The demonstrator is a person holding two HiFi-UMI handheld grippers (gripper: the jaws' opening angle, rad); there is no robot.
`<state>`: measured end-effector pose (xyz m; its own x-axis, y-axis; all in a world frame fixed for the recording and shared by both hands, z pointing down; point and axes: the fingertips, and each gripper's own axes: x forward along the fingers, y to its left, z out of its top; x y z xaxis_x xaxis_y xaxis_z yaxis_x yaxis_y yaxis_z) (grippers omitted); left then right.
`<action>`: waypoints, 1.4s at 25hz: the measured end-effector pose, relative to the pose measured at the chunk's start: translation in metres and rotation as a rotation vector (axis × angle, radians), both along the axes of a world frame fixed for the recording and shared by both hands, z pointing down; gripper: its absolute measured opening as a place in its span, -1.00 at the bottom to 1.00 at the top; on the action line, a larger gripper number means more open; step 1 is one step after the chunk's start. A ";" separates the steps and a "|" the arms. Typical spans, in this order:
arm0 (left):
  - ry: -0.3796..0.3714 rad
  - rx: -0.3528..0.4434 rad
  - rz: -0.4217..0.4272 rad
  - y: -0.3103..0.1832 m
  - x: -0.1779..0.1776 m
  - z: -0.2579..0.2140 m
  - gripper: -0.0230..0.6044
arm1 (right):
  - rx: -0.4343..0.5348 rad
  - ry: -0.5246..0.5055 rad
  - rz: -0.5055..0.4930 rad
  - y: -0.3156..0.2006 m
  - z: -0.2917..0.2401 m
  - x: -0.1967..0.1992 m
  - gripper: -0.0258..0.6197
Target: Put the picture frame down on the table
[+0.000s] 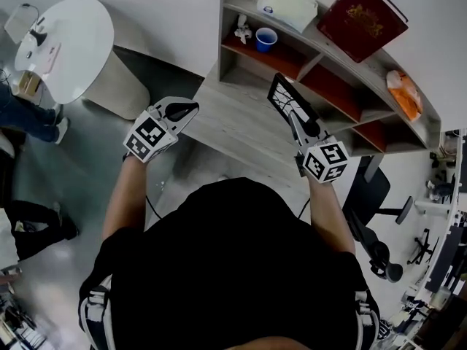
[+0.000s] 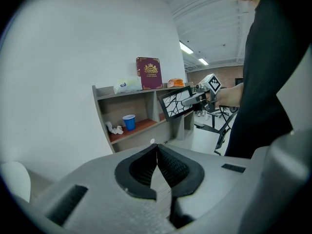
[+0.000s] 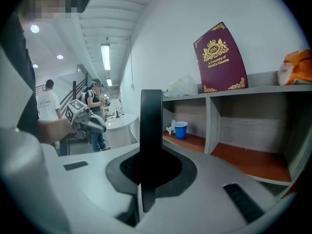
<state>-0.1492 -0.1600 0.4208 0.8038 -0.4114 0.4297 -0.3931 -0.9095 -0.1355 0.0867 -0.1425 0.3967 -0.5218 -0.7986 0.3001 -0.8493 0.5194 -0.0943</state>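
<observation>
Spanning the far side of the wooden table (image 1: 233,126), a grey shelf unit (image 1: 343,79) stands against the white wall. A dark red book (image 1: 361,17) leans on its top board. The picture frame (image 1: 284,97), black-edged with a branching black-and-white pattern, is off the table, held tilted in the air above the tabletop in front of the shelves. The right gripper (image 1: 300,120) is clamped on one edge of it; the right gripper view shows the frame edge-on between the pads. The left gripper (image 1: 187,109) hovers by the table's left edge, jaws pressed together with nothing between them. A blue cup (image 1: 266,39) sits in a left shelf compartment.
</observation>
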 end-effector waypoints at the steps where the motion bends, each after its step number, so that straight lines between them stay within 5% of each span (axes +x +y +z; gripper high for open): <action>1: -0.007 -0.002 -0.008 0.000 -0.003 0.002 -0.87 | 0.002 0.003 -0.001 -0.001 0.000 -0.001 -0.87; 25: -0.012 -0.046 -0.114 -0.002 -0.021 0.023 -0.87 | -0.065 -0.013 -0.082 -0.025 0.025 -0.019 -0.87; 35: 0.066 0.023 -0.223 -0.035 -0.008 0.005 -0.87 | -0.008 0.040 -0.190 -0.062 0.024 -0.042 -0.87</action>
<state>-0.1569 -0.1947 0.4255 0.7180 -0.5911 0.3674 -0.5925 -0.7961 -0.1230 0.0451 -0.2041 0.4205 -0.6501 -0.6845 0.3298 -0.7395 0.6698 -0.0673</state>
